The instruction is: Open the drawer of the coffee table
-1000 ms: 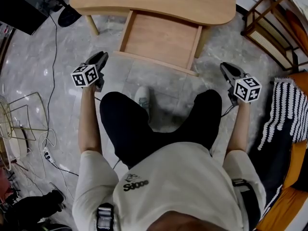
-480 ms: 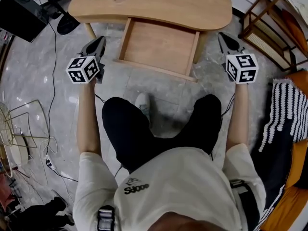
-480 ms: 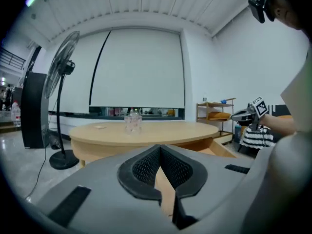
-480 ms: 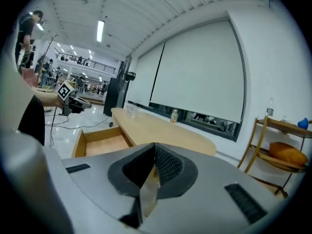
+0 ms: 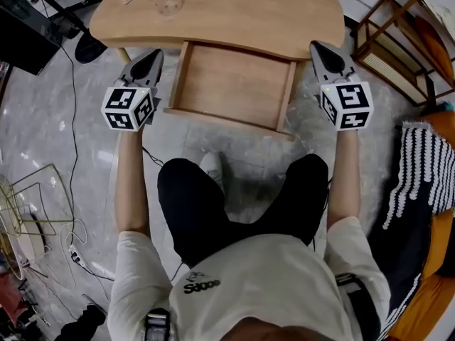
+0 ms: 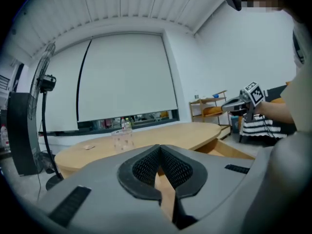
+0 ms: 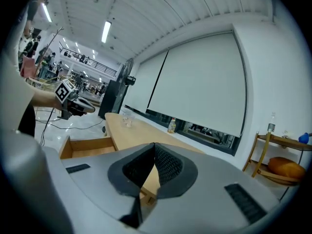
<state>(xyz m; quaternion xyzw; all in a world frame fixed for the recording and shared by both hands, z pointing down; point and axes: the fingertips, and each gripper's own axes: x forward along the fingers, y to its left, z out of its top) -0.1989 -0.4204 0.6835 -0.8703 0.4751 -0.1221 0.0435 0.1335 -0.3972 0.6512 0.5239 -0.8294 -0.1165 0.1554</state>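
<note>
Light-wood drawer (image 5: pixel 231 84) pulled out from under oval coffee table (image 5: pixel 234 9), open & empty.

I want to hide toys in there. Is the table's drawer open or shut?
Open. The drawer sticks out from under the coffee table, and its wooden floor shows.

Coffee table top (image 5: pixel 234 9), ahead of both grippers: pale wood, smooth, showed low satin sheen. Drawer (image 5: pixel 231 84), between grippers: same light wood, plain matt panel. Left gripper (image 5: pixel 154 52) and right gripper (image 5: pixel 315 45): shells looked grey matt plastic; pads (image 6: pixel 145 168) black, finely ribbed. Floor (image 5: pixel 43 105), beneath grippers: glossy marble-look tile. Throw (image 5: pixel 419 176), right of right gripper: black-and-white cloth, looked knitted.
</note>
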